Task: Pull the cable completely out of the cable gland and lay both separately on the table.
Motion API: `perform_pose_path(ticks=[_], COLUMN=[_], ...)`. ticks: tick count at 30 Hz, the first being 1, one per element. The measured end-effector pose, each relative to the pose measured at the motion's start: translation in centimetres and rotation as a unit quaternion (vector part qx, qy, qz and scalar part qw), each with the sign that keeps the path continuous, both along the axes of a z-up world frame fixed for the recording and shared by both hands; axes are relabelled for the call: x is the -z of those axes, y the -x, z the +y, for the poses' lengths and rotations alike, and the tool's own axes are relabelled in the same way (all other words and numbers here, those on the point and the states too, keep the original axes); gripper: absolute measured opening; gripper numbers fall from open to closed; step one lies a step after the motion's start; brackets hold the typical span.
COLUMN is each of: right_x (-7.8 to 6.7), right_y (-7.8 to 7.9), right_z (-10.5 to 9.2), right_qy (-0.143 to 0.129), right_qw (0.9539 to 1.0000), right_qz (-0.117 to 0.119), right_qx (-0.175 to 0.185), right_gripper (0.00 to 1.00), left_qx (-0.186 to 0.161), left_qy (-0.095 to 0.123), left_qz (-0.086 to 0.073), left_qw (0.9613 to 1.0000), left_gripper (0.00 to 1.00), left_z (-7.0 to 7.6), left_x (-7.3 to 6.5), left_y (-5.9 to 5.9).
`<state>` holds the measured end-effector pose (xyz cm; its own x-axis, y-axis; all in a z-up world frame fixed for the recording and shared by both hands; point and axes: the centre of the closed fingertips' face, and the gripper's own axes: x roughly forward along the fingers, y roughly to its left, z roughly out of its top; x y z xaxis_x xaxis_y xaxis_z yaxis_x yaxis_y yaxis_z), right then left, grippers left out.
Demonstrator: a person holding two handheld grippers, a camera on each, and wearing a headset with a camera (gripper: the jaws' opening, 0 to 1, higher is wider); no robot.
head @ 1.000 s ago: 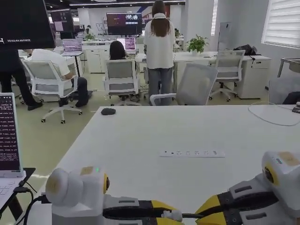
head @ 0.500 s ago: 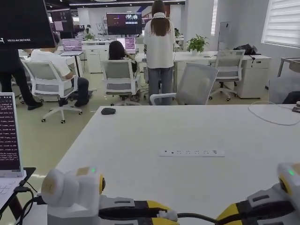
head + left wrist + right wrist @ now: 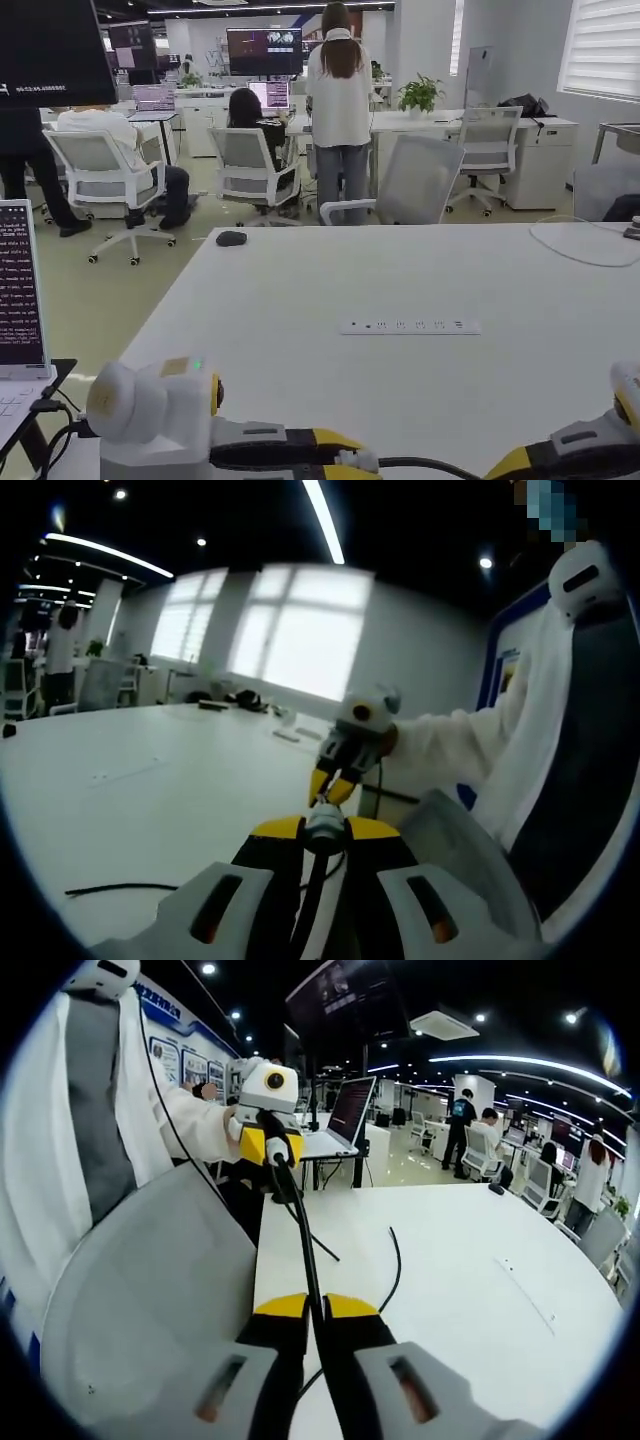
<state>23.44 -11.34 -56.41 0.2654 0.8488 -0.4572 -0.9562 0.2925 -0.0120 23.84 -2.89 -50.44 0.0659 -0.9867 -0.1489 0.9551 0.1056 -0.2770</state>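
Observation:
In the head view my left gripper (image 3: 345, 458) is at the bottom edge, shut on a small pale cable gland (image 3: 358, 460). A black cable (image 3: 430, 464) runs from the gland rightward to my right gripper (image 3: 510, 465), which is shut on it. In the left gripper view the gland (image 3: 324, 820) sits between the yellow jaws of the left gripper (image 3: 322, 832), and the right gripper (image 3: 330, 788) is straight ahead. In the right gripper view the cable (image 3: 300, 1230) stretches from the shut right gripper (image 3: 312, 1310) up to the left gripper (image 3: 272, 1155). A loose cable tail (image 3: 395, 1260) trails over the table.
The white table (image 3: 400, 280) holds a flush socket strip (image 3: 410, 327), a dark mouse (image 3: 231, 238) at its far left and a thin white cord (image 3: 575, 255) at the far right. A laptop (image 3: 20, 290) stands to the left. People and office chairs are beyond the table.
My right gripper has moved right, away from the left one, and a longer stretch of black cable now shows between them. The left gripper has shifted slightly left.

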Motion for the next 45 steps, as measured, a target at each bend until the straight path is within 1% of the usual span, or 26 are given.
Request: perform_pose_path(ticks=[6, 8, 10, 12, 13, 15, 16, 17, 20, 23, 25, 28, 31, 37, 39, 41, 45], right_x=[0.0, -0.2, -0.8, -1.6, -2.5, -3.8, -4.2, -4.8, -6.1, -6.9, -6.9, -6.8, -6.8, -6.6, -6.5, -6.4, -6.2], right_y=[0.0, -0.1, -0.4, -0.5, -0.5, -0.4, -0.4, -0.4, 0.0, 0.1, 0.2, 0.3, 0.1, 0.2, 0.4, 0.5, 0.5], right_z=[-0.2, -0.2, -0.3, -0.2, 0.1, 0.7, 0.9, 1.4, 2.6, 3.7, 4.3, 5.2, 5.7, 6.4, 6.5, 6.5, 6.6], right_qy=[-0.006, -0.004, -0.004, -0.010, -0.017, -0.031, -0.034, -0.036, -0.042, -0.049, -0.047, -0.043, -0.044, -0.040, -0.039, -0.039, -0.037], right_qw=[0.9998, 0.9998, 0.9997, 0.9996, 0.9994, 0.9990, 0.9989, 0.9985, 0.9976, 0.9965, 0.9958, 0.9954, 0.9948, 0.9943, 0.9940, 0.9937, 0.9937], right_qz=[0.011, 0.010, 0.005, -0.006, -0.015, -0.025, -0.030, -0.039, -0.055, -0.062, -0.067, -0.068, -0.070, -0.068, -0.067, -0.067, -0.065], right_qx=[0.013, 0.016, 0.025, 0.026, 0.026, 0.019, 0.016, 0.010, -0.010, -0.028, -0.040, -0.051, -0.059, -0.071, -0.077, -0.081, -0.084], right_gripper=[0.05, 0.06, 0.09, 0.16, 0.18, 0.19, 0.19, 0.19, 0.20, 0.20, 0.20, 0.19, 0.18, 0.17, 0.14, 0.07, 0.05], left_qx=[-0.003, -0.004, -0.005, -0.006, -0.007, -0.008, -0.006, -0.003, 0.001, 0.006, 0.008, 0.012, 0.016, 0.018, 0.019, 0.020, 0.022], left_qy=[-0.001, -0.001, 0.000, 0.002, 0.004, 0.005, 0.004, 0.004, 0.003, 0.003, 0.003, 0.001, -0.001, 0.000, 0.000, 0.001, -0.002], left_qz=[0.000, 0.000, -0.001, -0.001, -0.001, 0.000, -0.001, -0.001, -0.002, -0.005, -0.006, -0.008, -0.011, -0.010, -0.010, -0.010, -0.011], left_qw=[1.0000, 1.0000, 1.0000, 1.0000, 1.0000, 1.0000, 1.0000, 1.0000, 1.0000, 1.0000, 0.9999, 0.9999, 0.9998, 0.9998, 0.9998, 0.9998, 0.9997], left_gripper=[0.16, 0.16, 0.16, 0.16, 0.16, 0.16, 0.16, 0.16, 0.16, 0.16, 0.16, 0.16, 0.16, 0.16, 0.16, 0.16, 0.16], left_z=[0.2, 0.2, 0.2, 0.1, 0.0, -0.3, -0.4, -0.6, -0.9, -1.2, -1.3, -1.5, -1.6, -1.7, -1.7, -1.8, -1.8], left_x=[0.0, 0.0, -0.1, -0.2, -0.2, -0.2, -0.2, -0.2, -0.2, -0.3, -0.4, -0.5, -0.5, -0.4, -0.3, -0.4, -0.2], left_y=[0.0, -0.1, -0.1, -0.3, -0.3, -0.5, -0.4, -0.3, -0.3, -0.2, -0.1, 0.0, 0.1, 0.2, 0.2, 0.3, 0.4])
